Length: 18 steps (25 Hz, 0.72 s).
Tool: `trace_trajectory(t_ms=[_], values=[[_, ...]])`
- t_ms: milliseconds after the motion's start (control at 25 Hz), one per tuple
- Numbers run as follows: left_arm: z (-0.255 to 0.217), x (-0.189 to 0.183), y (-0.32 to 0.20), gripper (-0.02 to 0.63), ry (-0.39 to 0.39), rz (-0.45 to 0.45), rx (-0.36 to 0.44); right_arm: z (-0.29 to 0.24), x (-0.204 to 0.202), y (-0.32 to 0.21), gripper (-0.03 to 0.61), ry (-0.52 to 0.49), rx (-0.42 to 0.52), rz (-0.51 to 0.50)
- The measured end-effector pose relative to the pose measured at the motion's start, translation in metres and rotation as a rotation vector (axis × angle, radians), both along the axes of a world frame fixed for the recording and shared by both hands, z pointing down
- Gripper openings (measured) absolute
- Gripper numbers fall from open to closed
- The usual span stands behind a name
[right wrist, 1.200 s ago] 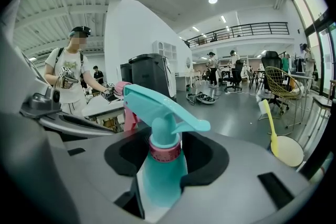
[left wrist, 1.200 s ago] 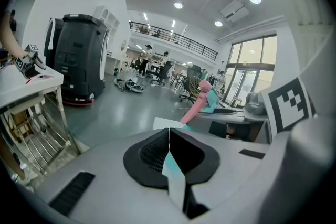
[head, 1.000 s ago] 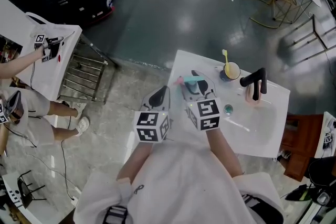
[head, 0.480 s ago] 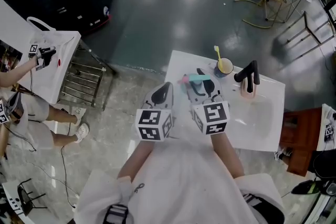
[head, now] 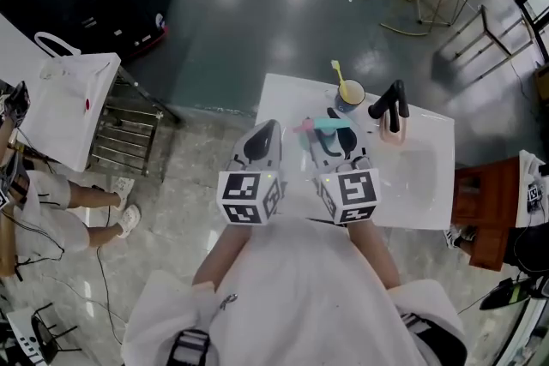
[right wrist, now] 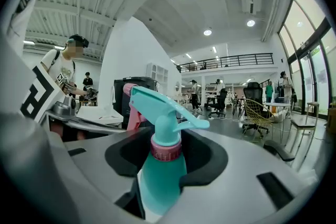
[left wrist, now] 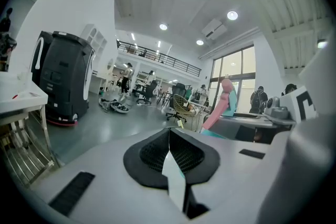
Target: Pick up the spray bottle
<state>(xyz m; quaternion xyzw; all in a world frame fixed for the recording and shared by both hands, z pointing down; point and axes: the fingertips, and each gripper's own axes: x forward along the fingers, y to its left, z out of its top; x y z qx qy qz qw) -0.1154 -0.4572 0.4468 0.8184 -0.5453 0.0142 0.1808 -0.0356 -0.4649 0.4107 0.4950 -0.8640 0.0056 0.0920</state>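
Observation:
The spray bottle [right wrist: 161, 168] is teal with a pink collar and a pink trigger, and its nozzle [head: 324, 125] points left. My right gripper [head: 328, 131] is shut on its body and holds it upright above the left part of the white sink counter [head: 281, 99]. The jaws have just been closing a little tighter on the bottle. In the right gripper view the right gripper [right wrist: 163, 152] clamps the bottle below its collar. My left gripper [head: 267, 133] hovers just left of the bottle, off the counter's edge. In its own view the left gripper [left wrist: 169, 139] is shut with nothing between its pads.
On the counter stand a cup with a yellow toothbrush [head: 346, 94] and a black faucet [head: 390, 108] behind the basin [head: 413, 171]. A metal rack [head: 129, 133] and a white table [head: 62, 111] are at the left, and a brown cabinet [head: 477, 214] at the right.
Both grippers have risen toward the camera, and the bottle has gone up with the right one. The left gripper stays shut and empty beside it.

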Motion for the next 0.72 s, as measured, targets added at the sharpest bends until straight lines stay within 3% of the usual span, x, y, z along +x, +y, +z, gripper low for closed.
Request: trace_trajectory(t_ms=[720], values=[[-0.010,0.010,0.006,0.026,0.002,-0.006,0.038,-0.001,0.009,0.011,0.183,0.010,0.027,0.002]])
